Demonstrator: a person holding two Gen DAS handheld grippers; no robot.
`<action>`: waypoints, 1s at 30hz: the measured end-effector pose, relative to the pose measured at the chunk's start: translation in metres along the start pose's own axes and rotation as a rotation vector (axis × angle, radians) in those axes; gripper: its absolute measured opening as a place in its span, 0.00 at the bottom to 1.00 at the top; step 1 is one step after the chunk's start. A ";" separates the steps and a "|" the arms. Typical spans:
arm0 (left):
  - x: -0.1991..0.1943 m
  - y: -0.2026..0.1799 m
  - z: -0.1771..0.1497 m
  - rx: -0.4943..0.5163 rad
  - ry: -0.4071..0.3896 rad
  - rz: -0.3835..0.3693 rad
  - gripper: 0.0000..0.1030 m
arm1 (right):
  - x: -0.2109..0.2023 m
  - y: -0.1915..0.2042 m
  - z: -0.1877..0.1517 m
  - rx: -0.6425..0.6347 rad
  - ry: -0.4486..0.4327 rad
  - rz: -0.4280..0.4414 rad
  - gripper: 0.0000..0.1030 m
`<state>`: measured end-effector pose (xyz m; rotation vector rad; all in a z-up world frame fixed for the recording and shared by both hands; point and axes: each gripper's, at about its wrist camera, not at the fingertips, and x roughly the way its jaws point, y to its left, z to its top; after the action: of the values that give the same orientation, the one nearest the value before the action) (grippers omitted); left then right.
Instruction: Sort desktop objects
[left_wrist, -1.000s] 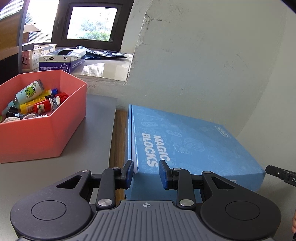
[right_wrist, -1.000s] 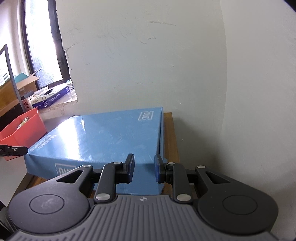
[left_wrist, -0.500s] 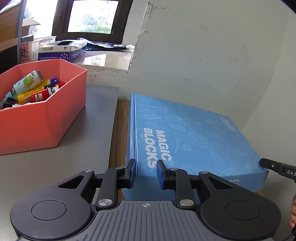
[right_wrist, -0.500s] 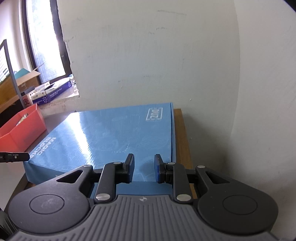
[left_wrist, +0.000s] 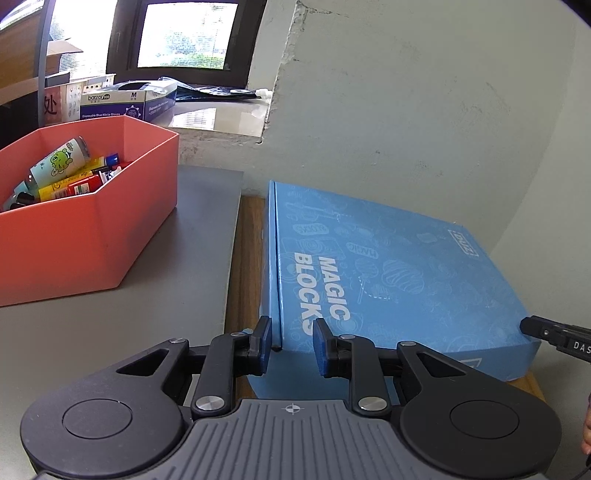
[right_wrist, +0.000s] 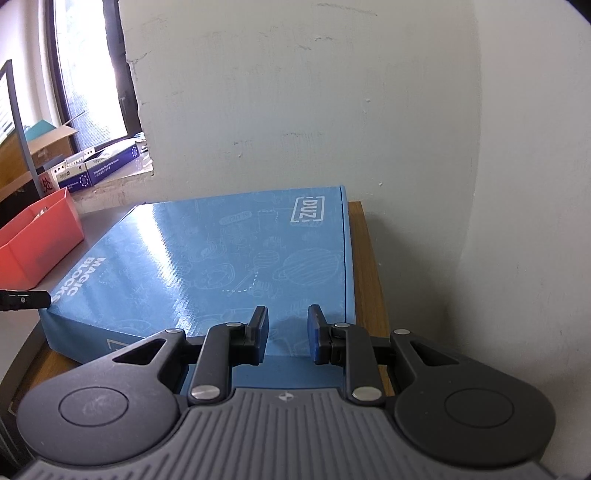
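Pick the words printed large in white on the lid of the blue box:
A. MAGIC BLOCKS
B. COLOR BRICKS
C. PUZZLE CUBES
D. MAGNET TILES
A: the blue box carries MAGIC BLOCKS in large white letters along the lid edge nearest the orange bin, readable in the left wrist view and again, smaller, in the right wrist view.

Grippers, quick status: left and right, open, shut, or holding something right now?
Left gripper: open, jaws have just narrowed, astride the blue box near corner, not pressing.
Right gripper: open, holding nothing, above the box's near edge.
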<state>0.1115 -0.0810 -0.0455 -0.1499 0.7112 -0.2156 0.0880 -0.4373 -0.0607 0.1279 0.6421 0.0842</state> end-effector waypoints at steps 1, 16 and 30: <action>0.000 -0.001 0.000 0.005 -0.001 0.002 0.27 | 0.000 0.000 0.000 -0.001 -0.001 0.000 0.27; -0.037 -0.007 0.003 -0.004 -0.055 -0.045 0.30 | -0.027 0.016 0.006 -0.001 -0.014 0.019 0.31; -0.101 -0.016 -0.027 0.026 -0.101 -0.055 0.38 | -0.096 0.063 -0.022 -0.051 -0.026 0.052 0.42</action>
<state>0.0168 -0.0730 0.0016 -0.1545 0.6041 -0.2677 -0.0045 -0.3841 -0.0119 0.0959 0.6100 0.1485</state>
